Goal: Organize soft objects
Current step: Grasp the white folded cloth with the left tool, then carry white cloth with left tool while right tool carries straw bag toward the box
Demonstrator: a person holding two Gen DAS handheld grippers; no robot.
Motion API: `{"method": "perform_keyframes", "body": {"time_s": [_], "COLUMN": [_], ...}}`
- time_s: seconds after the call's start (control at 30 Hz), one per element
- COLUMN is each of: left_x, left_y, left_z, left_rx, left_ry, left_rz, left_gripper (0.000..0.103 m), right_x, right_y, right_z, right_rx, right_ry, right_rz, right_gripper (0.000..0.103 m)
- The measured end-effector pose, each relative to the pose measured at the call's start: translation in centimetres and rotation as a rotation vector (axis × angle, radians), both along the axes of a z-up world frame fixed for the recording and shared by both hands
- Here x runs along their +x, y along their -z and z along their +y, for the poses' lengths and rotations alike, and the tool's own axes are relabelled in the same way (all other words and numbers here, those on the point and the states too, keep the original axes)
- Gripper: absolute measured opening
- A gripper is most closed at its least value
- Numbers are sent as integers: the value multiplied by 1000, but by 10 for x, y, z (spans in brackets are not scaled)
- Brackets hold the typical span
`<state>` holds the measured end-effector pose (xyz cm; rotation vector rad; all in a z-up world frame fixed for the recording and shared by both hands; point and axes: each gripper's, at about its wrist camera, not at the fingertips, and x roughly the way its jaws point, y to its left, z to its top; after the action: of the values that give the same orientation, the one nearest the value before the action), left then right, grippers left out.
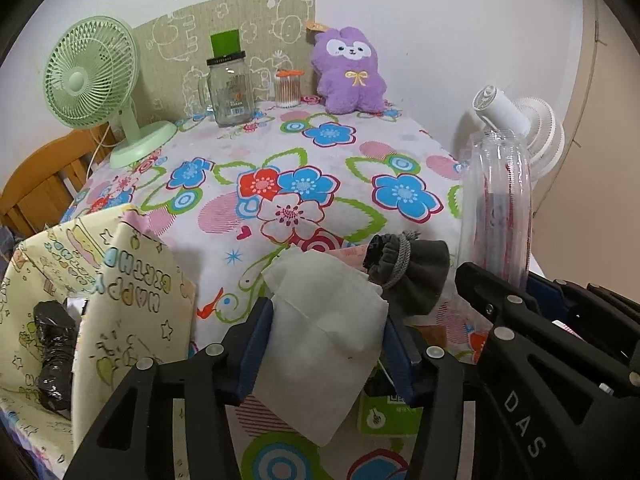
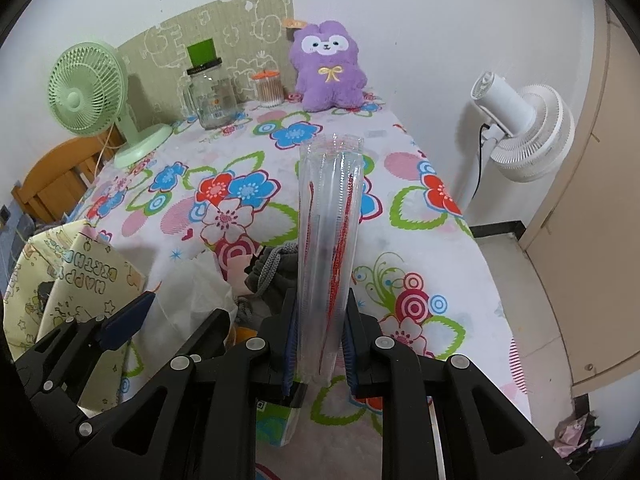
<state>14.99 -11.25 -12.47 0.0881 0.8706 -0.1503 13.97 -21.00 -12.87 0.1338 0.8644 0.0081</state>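
Flowered cloth covers our bench (image 1: 360, 216), and nearest us our left tool (image 1: 326, 344) is clamped on a white pouch (image 1: 320, 340) above it. Our right tool (image 2: 319, 344) pinches a clear plastic sleeve (image 2: 330, 220) upright. Behind lie a grey drawstring bag (image 1: 416, 276), the birthday gift bag (image 1: 120, 300) and, farthest, a purple plush (image 1: 350, 72). We judge the slick sleeve may slip or buckle. Its contents stay unclear.
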Motion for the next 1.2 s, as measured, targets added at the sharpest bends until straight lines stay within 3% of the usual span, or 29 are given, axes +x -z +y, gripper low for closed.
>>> {"method": "perform_keyframes", "body": {"time_s": [1.2], "left_x": [-60], "left_y": [-83], "left_z": [17], "left_rx": [-28], "left_ry": [-18], "left_rz": [-171], "left_gripper": [55], "right_x": [-58], "right_y": [-82], "right_z": [11], "right_rx": [-7], "right_ry": [-46], "right_rz": [-172], "right_gripper": [22]}}
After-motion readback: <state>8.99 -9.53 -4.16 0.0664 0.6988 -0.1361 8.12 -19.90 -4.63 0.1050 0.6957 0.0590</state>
